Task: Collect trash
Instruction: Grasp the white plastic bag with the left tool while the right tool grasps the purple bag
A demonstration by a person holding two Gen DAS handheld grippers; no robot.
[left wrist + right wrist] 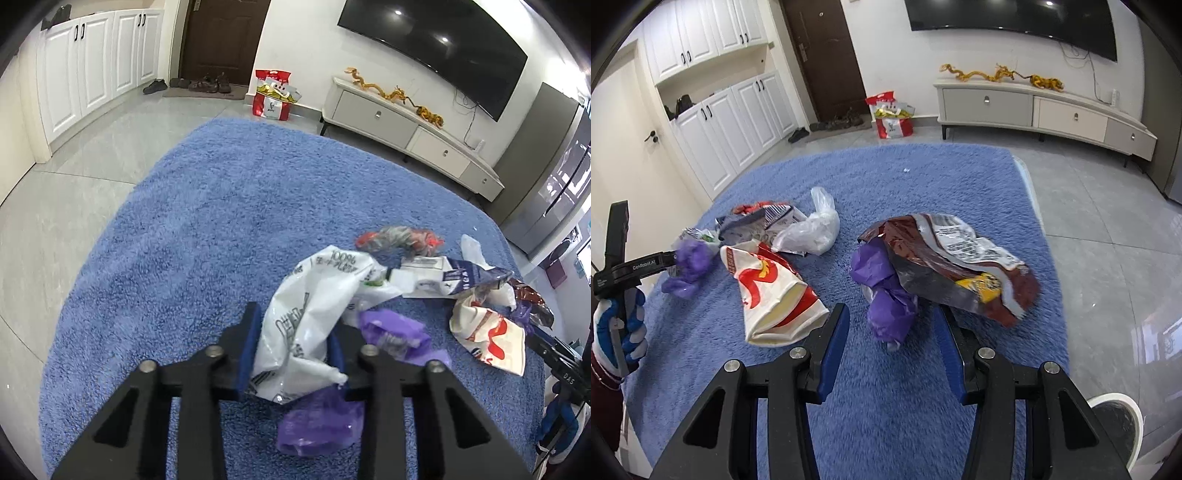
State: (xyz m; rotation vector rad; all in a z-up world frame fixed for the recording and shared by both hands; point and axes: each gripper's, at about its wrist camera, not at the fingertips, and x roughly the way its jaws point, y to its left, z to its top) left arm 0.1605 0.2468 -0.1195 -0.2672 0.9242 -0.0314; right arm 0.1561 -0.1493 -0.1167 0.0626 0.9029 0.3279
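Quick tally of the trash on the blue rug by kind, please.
Purple crumpled plastic: 2, left purple clump, right purple clump
Pale plastic bags: 2, white printed plastic bag, clear plastic bag
Foil wrappers: 2, red foil wrapper, brown foil snack bag
Paper containers: 2, red-and-white paper cup, navy-and-white carton
Total: 8

Blue shaggy rug (207, 229) covers the middle of a grey tiled floor (74, 192), with white cabinets (96, 70) along one wall and a dark brown door (221, 37) next to them, plus a few shoes (199, 84) piled on the mat in front of it. Red and white shopping bag (271, 96) stands on the floor near the door, just beside a low TV console (1045, 110) with gold dragon figures (1001, 75) on top. Big dark TV (436, 48) hangs on the wall above the console.
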